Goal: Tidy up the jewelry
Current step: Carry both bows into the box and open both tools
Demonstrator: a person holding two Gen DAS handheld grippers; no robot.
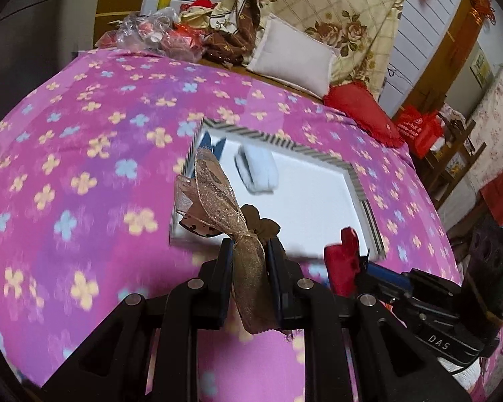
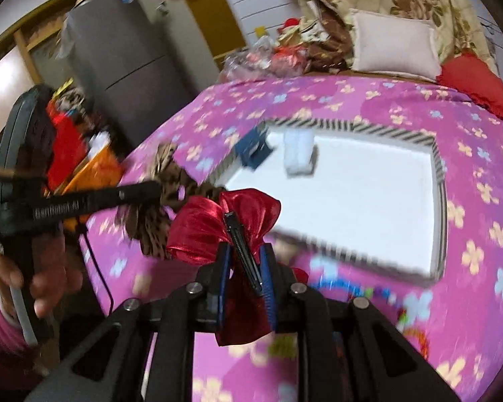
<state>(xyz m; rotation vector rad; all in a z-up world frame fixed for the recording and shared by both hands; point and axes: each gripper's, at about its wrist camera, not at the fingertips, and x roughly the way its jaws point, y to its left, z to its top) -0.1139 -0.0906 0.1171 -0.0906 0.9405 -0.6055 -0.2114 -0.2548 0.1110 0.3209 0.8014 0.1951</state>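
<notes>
a: start with the biggest thing. where does everything sit?

b: the bed (image 1: 84, 134) in its pink flowered cover carries the white tray (image 1: 318, 194) with the striped rim, so i place everything else by that tray. inside it, toward the far rim, lie a pale blue folded piece (image 1: 256, 171) and a dark blue clip (image 1: 214, 144) in the far left corner.

a: and the two tools?

b: both hover at the tray's near edge, each clenched on a bow. the left tool (image 1: 249, 261) grips the gold mesh bow (image 1: 218, 194) at its knotted waist, loops reaching over the tray's near left corner. the right tool (image 2: 244, 268) pinches the red satin bow (image 2: 224, 221) with its black metal clip (image 2: 243, 248) lying between the blades, just short of the near rim.

a: how will they handle?

b: my guess: feather-light, soft, easily crushed. the mesh looks springy and should keep its loops if held at the knot, which is the firm spot. the satin looks slick, so the metal clip is the surest hold; ribbon alone could slip.

a: any worry on release?

b: a bow this light may cling to a blade or tumble, so i'd lower it close to the tray floor before letting go.
</notes>
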